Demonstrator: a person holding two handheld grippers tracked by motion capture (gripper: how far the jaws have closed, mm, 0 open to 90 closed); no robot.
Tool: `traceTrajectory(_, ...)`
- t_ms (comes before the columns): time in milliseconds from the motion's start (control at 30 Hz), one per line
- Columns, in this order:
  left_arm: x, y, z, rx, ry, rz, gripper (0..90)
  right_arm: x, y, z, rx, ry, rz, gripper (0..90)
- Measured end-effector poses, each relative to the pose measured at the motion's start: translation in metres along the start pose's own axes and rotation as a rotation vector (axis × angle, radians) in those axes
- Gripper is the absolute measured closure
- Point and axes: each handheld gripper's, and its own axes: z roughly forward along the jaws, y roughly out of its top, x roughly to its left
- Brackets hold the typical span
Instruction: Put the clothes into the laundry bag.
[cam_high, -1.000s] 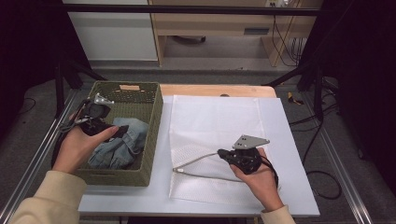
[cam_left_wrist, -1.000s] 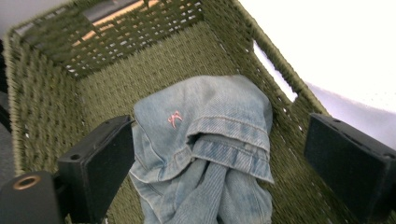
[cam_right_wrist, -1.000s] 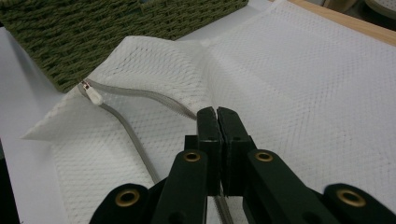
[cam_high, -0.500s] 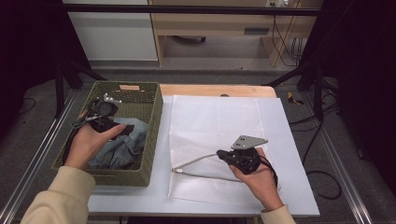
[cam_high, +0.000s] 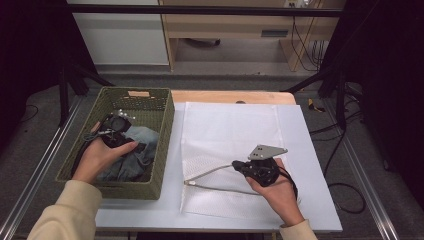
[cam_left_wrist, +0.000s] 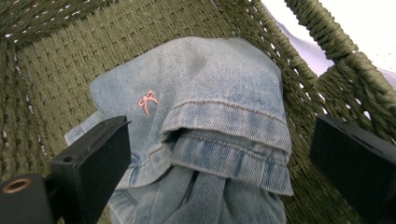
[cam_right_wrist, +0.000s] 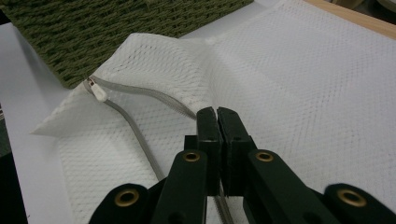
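Observation:
A light blue denim garment (cam_left_wrist: 219, 93) with a small pink bow stitched on it lies crumpled in the green woven basket (cam_high: 165, 145). My left gripper (cam_left_wrist: 219, 144) hangs just above the garment inside the basket, its jaws wide open on either side of a folded hem and not touching it. From above, the left gripper (cam_high: 116, 131) sits over the denim garment (cam_high: 142, 145). A white mesh bag (cam_high: 230, 130) lies flat on the table. My right gripper (cam_right_wrist: 217, 112) is shut on the upper edge of its grey zipper opening (cam_right_wrist: 140, 93), holding that edge lifted.
The basket stands at the table's left, right beside the mesh bag (cam_right_wrist: 303, 70). The zipper pull (cam_right_wrist: 95, 88) rests at the opening's end nearest the basket (cam_right_wrist: 116, 23). A wooden strip (cam_high: 230, 96) runs along the table's far edge. Metal rails flank both sides.
My left hand has sunk lower into the basket and shifted toward the far side, closer to the denim. The right hand and the bag have stayed put.

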Motion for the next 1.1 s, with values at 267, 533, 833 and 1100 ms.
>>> traceTrajectory(267, -0.002, -0.003, 0.022, 0.049, -0.009, 0.009, 5.4, 0.002, 0.000, 0.002, 0.007, 0.000, -0.014, 88.6)
traceTrajectory(533, 0.000, -0.003, 0.040, 0.064, -0.011, 0.008, 5.1, 0.002, 0.000, 0.002, 0.009, 0.001, -0.014, 88.6)
traceTrajectory(833, 0.002, -0.002, 0.037, 0.040, -0.017, -0.010, 5.6, 0.003, 0.000, 0.002, 0.012, 0.003, -0.018, 88.6)
traceTrajectory(1100, 0.009, -0.012, 0.036, 0.020, -0.032, -0.042, 4.8, 0.001, 0.000, -0.003, 0.001, 0.000, -0.007, 88.6)
